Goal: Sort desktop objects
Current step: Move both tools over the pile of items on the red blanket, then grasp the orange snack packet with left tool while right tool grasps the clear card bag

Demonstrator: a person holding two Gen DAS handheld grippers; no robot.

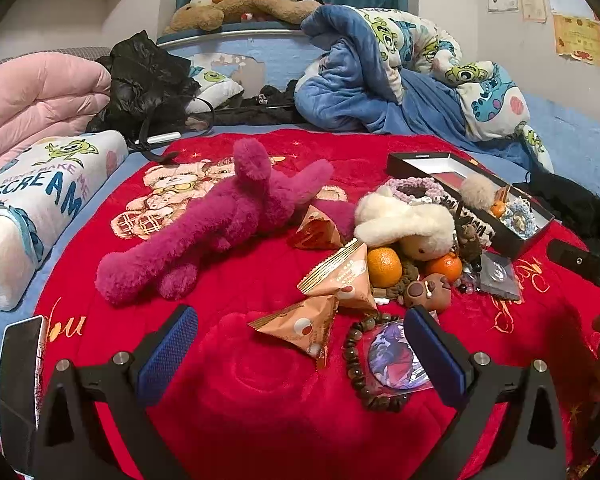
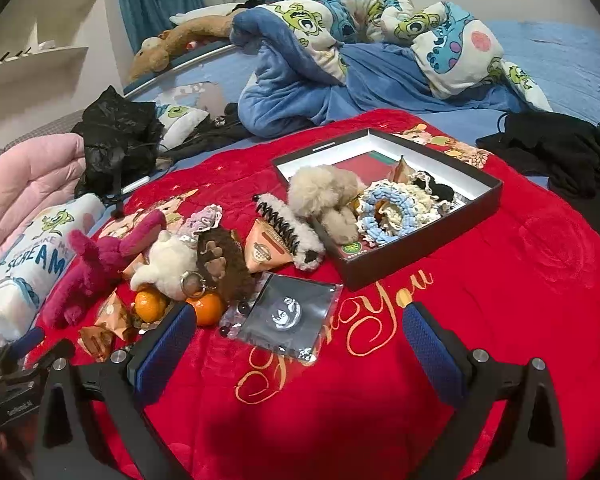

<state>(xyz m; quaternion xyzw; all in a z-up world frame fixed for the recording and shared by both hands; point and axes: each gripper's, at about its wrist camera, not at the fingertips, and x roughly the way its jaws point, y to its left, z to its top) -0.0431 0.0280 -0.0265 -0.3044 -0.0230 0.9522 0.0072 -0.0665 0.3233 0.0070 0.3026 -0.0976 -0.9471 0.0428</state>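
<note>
Red blanket (image 1: 260,400) on the bed carries the clutter. Left gripper (image 1: 300,354) spread wide, empty, over a triangular snack packet (image 1: 300,326) and bead bracelet (image 1: 356,364). Right gripper (image 2: 296,350) spread wide, empty, near a bagged badge (image 2: 288,312). Black box (image 2: 420,248) holds scrunchies (image 2: 384,216); two oranges (image 2: 150,304) lie just left of the badge.

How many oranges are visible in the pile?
2. One orange lies left under the white plush, the other orange right of it beside the brown figure. More may be hidden.
</note>
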